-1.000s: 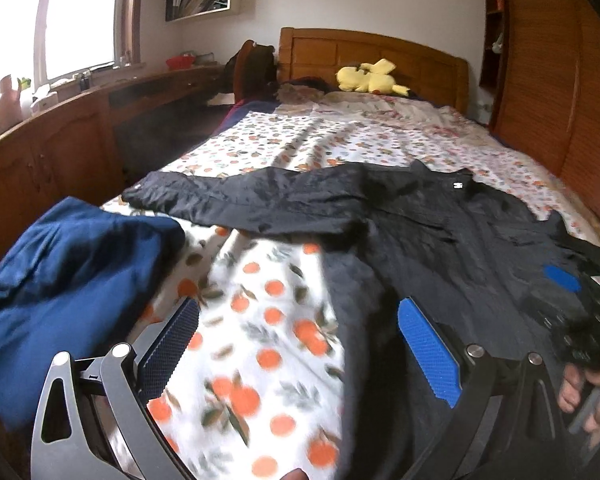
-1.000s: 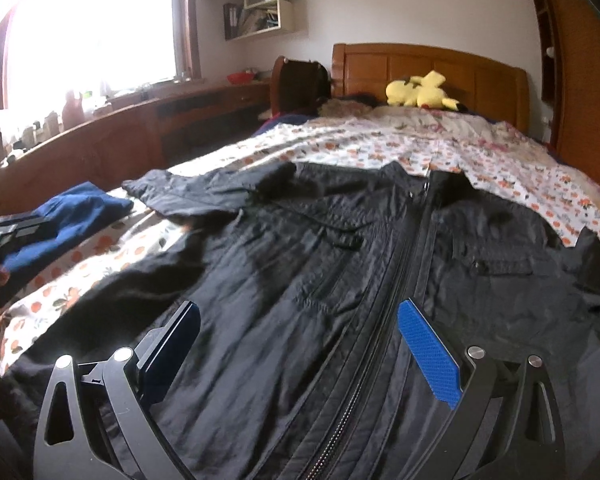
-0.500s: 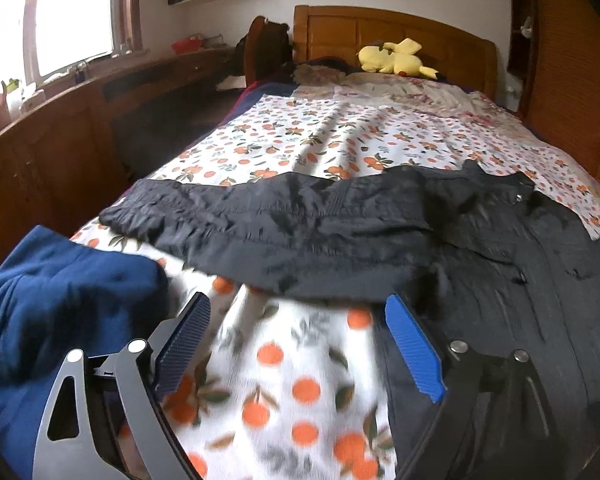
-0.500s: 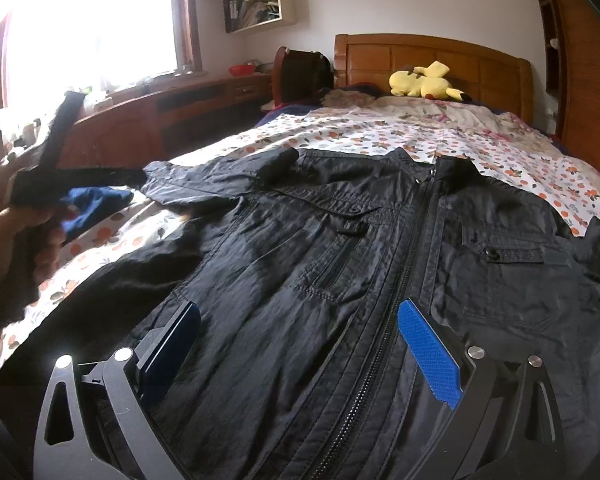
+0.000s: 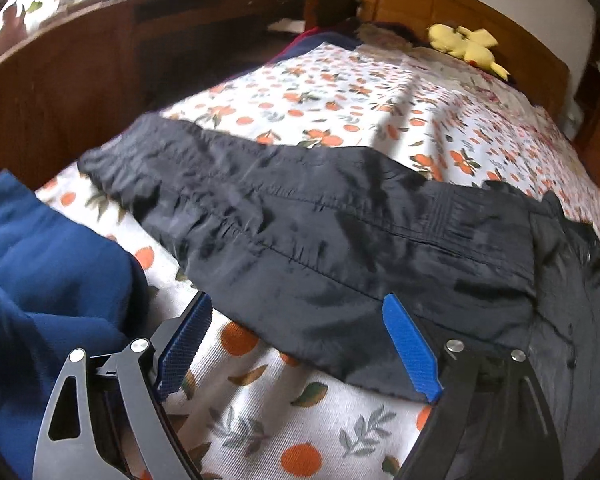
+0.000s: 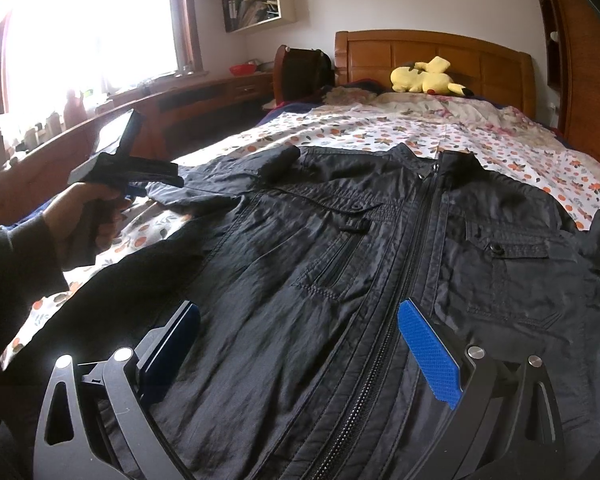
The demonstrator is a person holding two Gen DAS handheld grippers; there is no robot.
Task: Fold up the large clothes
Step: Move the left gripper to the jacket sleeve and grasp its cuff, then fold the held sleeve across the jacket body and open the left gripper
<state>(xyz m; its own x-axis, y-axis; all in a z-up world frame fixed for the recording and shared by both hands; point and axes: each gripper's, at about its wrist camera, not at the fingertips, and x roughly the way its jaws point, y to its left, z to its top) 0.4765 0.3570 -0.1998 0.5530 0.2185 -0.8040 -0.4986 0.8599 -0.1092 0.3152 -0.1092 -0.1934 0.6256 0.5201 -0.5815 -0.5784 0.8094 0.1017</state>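
A black zip-up jacket point(image 6: 380, 260) lies face up and spread flat on the bed. Its left sleeve point(image 5: 300, 220) stretches out across the flowered sheet toward the bed's left edge. My left gripper point(image 5: 300, 344) is open and empty, hovering just above the lower edge of that sleeve. It also shows in the right wrist view point(image 6: 140, 176), held in a hand over the sleeve. My right gripper point(image 6: 300, 340) is open and empty, low over the jacket's front beside the zipper.
A folded blue garment point(image 5: 40, 280) lies at the bed's left front corner. A yellow plush toy point(image 6: 424, 76) sits by the wooden headboard point(image 6: 440, 56). A wooden cabinet point(image 5: 60, 80) runs along the left side. A wooden wardrobe point(image 6: 580, 60) stands at the right.
My left gripper has moved forward and left, up to the outstretched sleeve. My right gripper has stayed almost still over the jacket's front.
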